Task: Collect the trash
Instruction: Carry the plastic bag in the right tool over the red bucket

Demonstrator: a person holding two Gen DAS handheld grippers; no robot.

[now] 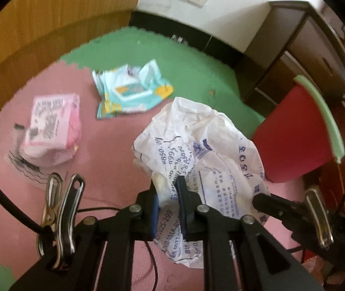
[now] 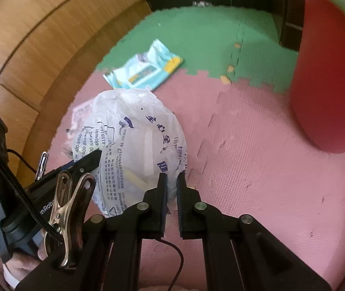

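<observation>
The left gripper (image 1: 168,189) is nearly shut & pinches the white plastic bag (image 1: 204,145). The right gripper (image 2: 171,181) is nearly shut too, on the same bag's other edge. Bag hangs over the pink mat (image 2: 257,165), near the red bin (image 1: 293,140).

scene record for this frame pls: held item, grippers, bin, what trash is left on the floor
held item: white printed plastic bag, crumpled, off the mat
left gripper: shut on the bag
right gripper: shut on the bag
bin: red bucket, green rim, right of bag
left on floor: blue wipes pack, pink pack
floor: pink and green foam mat
</observation>
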